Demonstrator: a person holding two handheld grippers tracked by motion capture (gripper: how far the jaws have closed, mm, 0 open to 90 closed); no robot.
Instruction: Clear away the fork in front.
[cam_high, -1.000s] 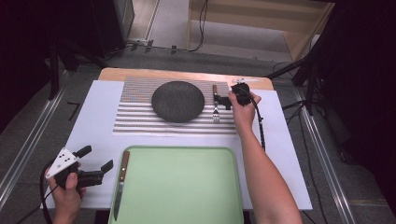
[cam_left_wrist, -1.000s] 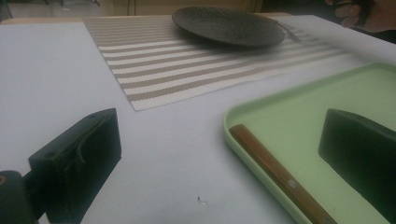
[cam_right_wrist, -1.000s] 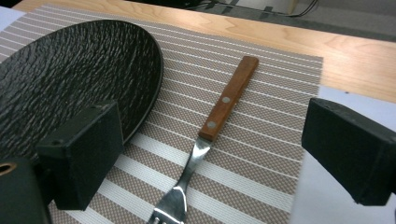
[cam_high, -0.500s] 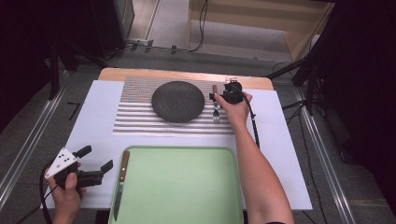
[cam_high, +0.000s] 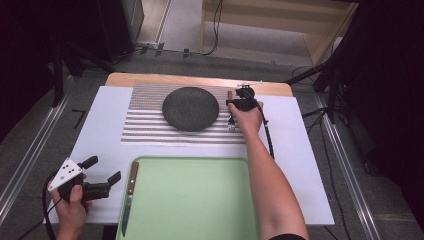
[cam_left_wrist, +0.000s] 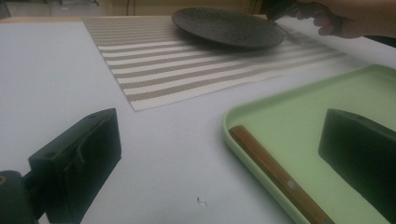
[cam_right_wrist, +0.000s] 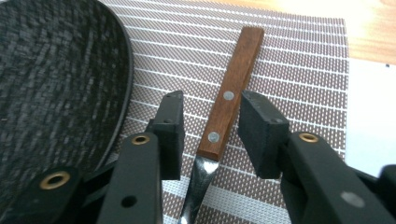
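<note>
Wooden-handled steel fork (cam_right_wrist: 226, 109) lies on the striped placemat (cam_right_wrist: 299, 51) right of the dark round plate (cam_right_wrist: 51, 79); right claw (cam_right_wrist: 212, 128) has just been closing around its handle, pads not touching, so pickup looks imminent. Left claw (cam_left_wrist: 219, 158) hangs open.

Room inventory: wooden table (cam_high: 150, 79) covered by a white sheet (cam_high: 100, 120); grey carpeted floor (cam_high: 185, 60) around it; metal rails (cam_high: 30, 160) running along the floor on both sides; black stands (cam_high: 345, 65) and loose cables (cam_high: 216, 30) behind; pale wooden shelf unit (cam_high: 280, 25) at the back. Edges of the room lie dark.
</note>
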